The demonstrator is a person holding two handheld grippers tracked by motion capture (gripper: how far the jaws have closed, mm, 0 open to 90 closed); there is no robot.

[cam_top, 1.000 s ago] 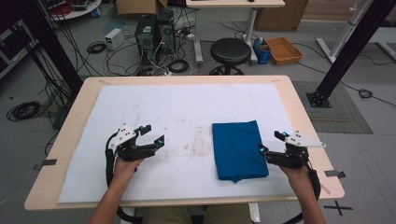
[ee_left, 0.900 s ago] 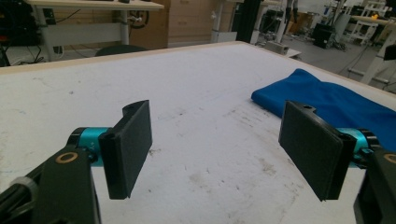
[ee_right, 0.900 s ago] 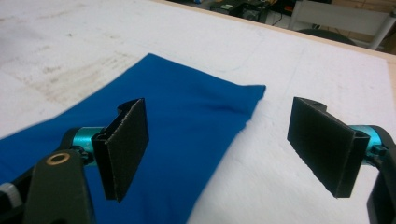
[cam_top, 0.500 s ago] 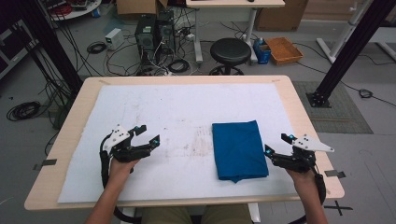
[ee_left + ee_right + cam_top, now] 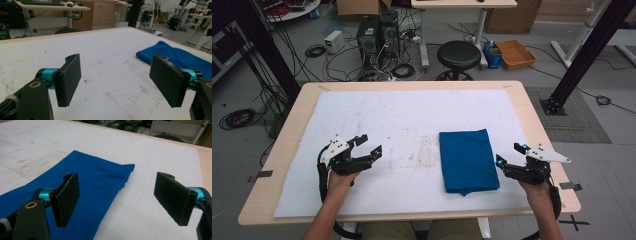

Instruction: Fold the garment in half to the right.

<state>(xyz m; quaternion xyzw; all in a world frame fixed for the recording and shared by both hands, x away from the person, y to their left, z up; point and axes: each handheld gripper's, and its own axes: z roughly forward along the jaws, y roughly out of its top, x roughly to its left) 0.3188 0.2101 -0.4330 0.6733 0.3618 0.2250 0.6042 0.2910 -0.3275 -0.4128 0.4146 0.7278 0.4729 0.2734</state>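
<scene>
A black round stool (image 5: 458, 56) is seen beyond the table's far edge at twelve o'clock. Computer towers (image 5: 375, 34) and tangled cables (image 5: 314, 51) are placed at eleven o'clock, and a tan tray (image 5: 515, 53) at one o'clock.

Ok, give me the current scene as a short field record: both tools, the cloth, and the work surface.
left tool: open, nothing between the jaws, held over the bare white mat left of the cloth
right tool: open, empty, just off the cloth's right edge
cloth: blue, folded into a rectangle, lying flat on the mat, right of centre
contact: neither tool touches the cloth
mat: white, stained near the middle, covers the table
</scene>
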